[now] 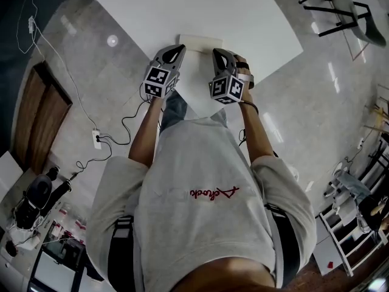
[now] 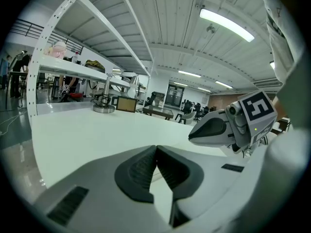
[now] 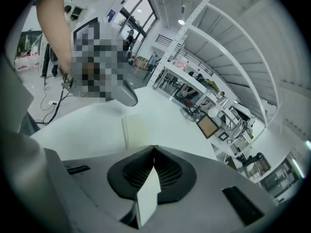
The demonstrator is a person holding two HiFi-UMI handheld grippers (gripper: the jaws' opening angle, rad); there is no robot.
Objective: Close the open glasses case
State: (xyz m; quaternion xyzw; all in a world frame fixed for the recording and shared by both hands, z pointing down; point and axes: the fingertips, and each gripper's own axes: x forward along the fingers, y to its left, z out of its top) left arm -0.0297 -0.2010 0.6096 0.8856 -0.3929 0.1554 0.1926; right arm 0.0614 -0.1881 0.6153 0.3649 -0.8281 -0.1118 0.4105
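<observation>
1. The glasses case (image 1: 200, 41), flat and cream-white, lies on the white tabletop (image 1: 249, 17) near the corner closest to the person. It is just ahead of the two claws and between them.
2. In the head view the left claw (image 1: 177, 48) sits at the case's left edge and the right claw (image 1: 217, 52) at its right edge. The two claws are near each other but apart.
3. The right claw is clenched. In the right gripper view its ribbed pads meet at the tips, and a thin white flap (image 3: 148, 198) is pinched between them and runs back toward the camera. The flap appears to be part of the case.
4. Just beyond the right claw's tips in that view, a cream panel of the case lies flat on the tabletop.
5. The left claw is clenched too, with its tips together in the left gripper view. The wedge between its pads shows only white surface, so I cannot tell whether it pinches a thin edge of the case.
6. The case is still open and spread out. What it holds cannot be made out in any view.
7. Far across the tabletop, well apart from the case, a round metal stand (image 2: 103, 106) stands just beside a small framed picture (image 2: 126, 104).
</observation>
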